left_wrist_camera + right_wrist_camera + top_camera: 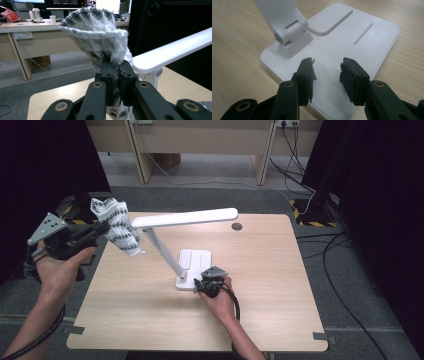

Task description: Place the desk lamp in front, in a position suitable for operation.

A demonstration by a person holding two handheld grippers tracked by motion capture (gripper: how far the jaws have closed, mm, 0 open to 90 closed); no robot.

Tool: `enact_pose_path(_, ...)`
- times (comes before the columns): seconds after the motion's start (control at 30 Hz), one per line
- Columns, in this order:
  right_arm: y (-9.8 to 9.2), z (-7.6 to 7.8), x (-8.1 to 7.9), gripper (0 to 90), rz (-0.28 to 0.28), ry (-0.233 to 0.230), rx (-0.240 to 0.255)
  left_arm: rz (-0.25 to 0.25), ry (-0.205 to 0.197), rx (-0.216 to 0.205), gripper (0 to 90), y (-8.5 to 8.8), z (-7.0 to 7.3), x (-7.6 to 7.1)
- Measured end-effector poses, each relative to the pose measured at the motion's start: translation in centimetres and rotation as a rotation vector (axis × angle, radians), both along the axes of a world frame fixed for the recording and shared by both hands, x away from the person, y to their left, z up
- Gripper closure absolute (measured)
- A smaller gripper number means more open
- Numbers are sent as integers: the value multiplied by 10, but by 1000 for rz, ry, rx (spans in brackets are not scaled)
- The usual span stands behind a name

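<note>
**Cloth up by the lamp head, other gripper down on the base**

Left gripper (102,228) has its jaws clamped tight on a bunched cloth (116,223), held just beside the lamp (185,217) head's near end. Right gripper (327,72) sits over the lamp's base (352,32), jaws apart with bare base between them.

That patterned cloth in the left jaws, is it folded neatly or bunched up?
Bunched up. The cloth is pinched between the left gripper's jaws and bulges in crumpled folds above them.

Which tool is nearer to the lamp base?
Right. The right tool rests over the lamp base, jaws apart. The left tool is raised far to its left, gripping a cloth.
</note>
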State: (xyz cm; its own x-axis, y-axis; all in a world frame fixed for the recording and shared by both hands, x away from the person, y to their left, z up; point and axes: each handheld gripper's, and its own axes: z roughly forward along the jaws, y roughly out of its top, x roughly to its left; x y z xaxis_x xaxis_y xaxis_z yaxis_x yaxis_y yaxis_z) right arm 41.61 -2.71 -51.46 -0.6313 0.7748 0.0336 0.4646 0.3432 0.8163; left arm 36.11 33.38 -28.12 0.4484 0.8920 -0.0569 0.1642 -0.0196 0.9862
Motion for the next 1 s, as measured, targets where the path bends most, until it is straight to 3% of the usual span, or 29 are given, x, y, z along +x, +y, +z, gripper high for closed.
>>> enact_pose_path(0.57, 0, 0, 0, 612, 0, 1, 0, -39, -48, 8, 838, -16, 19, -1)
enact_pose_path(1.0, 0, 0, 0, 615, 1, 0, 0, -113, -25, 7, 839, -42, 21, 7)
